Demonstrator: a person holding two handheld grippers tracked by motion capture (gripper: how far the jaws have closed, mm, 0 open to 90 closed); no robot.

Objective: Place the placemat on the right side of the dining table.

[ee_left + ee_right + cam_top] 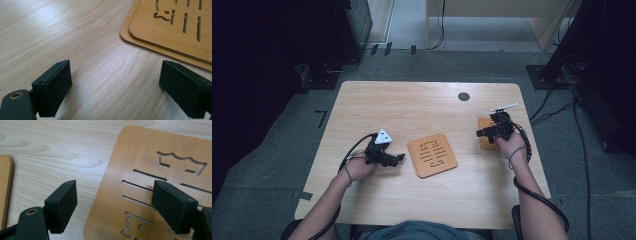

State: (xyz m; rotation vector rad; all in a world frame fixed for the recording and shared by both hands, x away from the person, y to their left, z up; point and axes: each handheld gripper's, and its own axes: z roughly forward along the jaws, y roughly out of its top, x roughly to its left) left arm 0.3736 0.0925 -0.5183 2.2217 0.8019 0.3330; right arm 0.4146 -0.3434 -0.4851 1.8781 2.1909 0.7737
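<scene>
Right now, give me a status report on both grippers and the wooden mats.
Both hand-held grippers, left and right, open, empty. Stacked mats centre; single mat under right. Nothing blocking.

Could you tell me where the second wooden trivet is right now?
In the high view the second wooden trivet lies near the table's right edge, under the open right claw.
</scene>
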